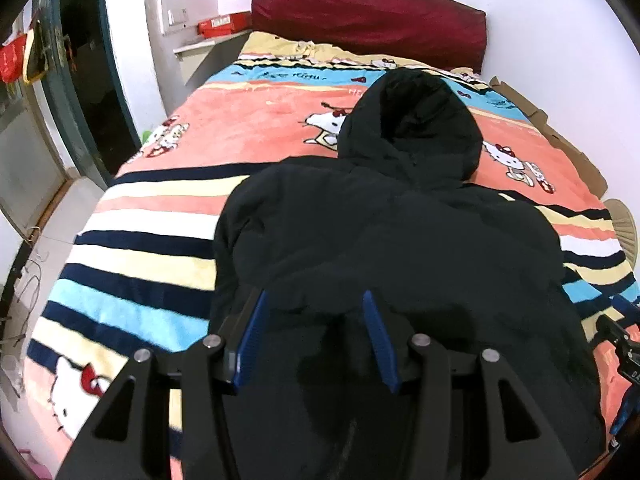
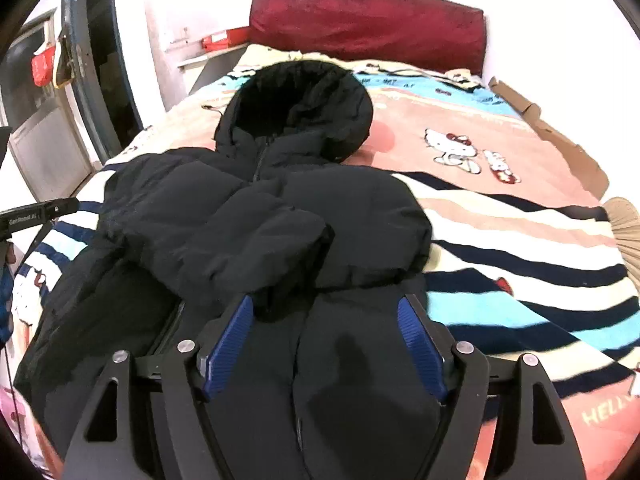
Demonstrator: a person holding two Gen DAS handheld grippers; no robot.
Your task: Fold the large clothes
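Both hand-held grippers gape wide, holding nothing: left gripper (image 1: 312,300) and right gripper (image 2: 324,306) hover over a black hooded jacket (image 2: 256,216) lying on a striped cartoon blanket (image 2: 520,240), hood (image 2: 300,104) nearest the red headboard (image 2: 368,24). Sleeves look folded in. I'd pinch the hem farthest from the headboard at both corners, then lift evenly toward the hood

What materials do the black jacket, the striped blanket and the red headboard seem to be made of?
Black jacket: probably a smooth matte synthetic shell with padding, judging by its puffy quilted bulges. Striped blanket: likely soft fleece or plush, since its surface looks fuzzy and the printed cartoon edges look soft. Red headboard: seemingly upholstered in dark red fabric, perhaps velvet-like; the faint wrinkles suggest cloth, but the weave is not readable.
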